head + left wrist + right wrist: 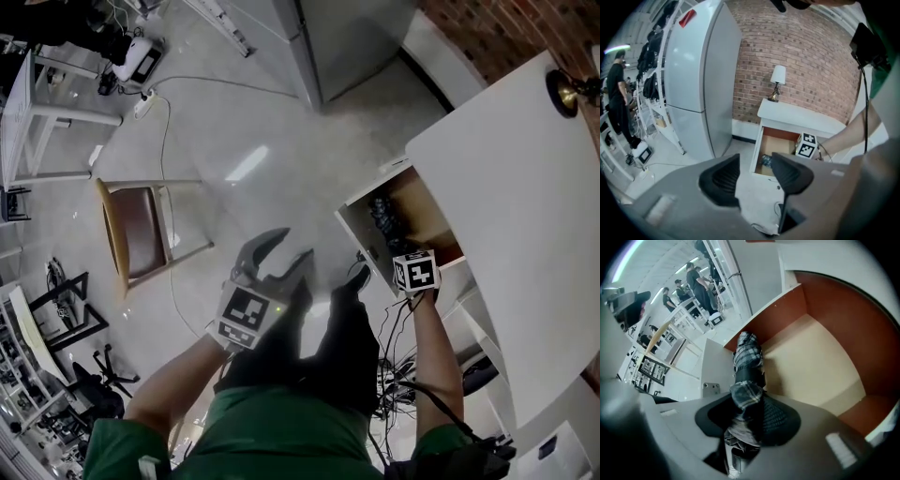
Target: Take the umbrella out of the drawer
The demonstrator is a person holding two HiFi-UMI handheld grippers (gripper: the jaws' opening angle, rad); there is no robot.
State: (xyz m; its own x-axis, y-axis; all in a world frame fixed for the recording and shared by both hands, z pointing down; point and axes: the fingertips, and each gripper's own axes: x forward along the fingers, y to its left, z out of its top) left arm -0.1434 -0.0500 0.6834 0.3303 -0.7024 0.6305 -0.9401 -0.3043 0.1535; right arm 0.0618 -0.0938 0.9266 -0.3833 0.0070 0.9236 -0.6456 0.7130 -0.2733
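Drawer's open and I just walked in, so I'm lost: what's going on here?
A person is working with a gripper in each hand. The right gripper is shut on a folded plaid umbrella at the open drawer of a white bedside cabinet. The left gripper is open and empty, held back over the floor.

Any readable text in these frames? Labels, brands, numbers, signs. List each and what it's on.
No readable words or numbers in any view.
On the left marker cube: black-and-white square pattern only, no letters.
On the right marker cube: the same, pattern only.
On the red label at the top of the fridge: too small and blurred to read.
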